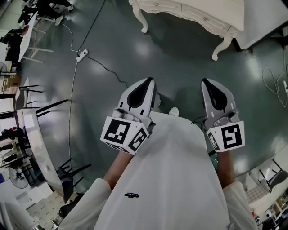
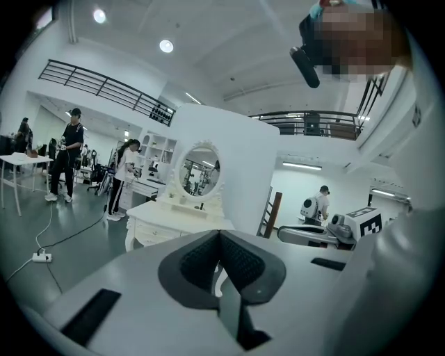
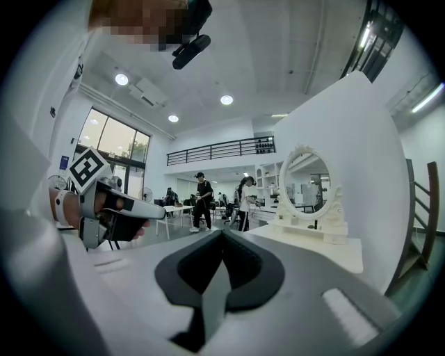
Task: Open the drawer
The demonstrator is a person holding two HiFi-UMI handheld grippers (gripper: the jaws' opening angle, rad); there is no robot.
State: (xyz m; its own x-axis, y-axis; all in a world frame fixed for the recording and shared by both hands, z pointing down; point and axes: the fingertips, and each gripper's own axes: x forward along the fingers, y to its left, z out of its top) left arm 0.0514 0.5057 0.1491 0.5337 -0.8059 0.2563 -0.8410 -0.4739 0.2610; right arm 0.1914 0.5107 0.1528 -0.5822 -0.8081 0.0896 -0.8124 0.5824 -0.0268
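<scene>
A white carved dressing table stands on the dark floor ahead of me, its drawer fronts facing me with small knobs. In the left gripper view the dressing table carries an oval mirror. In the right gripper view the table top and mirror sit to the right. My left gripper and right gripper are held at waist height, well short of the table. The jaws of the left gripper and of the right gripper are both shut with nothing between them.
A power strip with a long cable lies on the floor at the left. Black chairs and a white table edge are at my left. More cables lie at the right. People stand in the background.
</scene>
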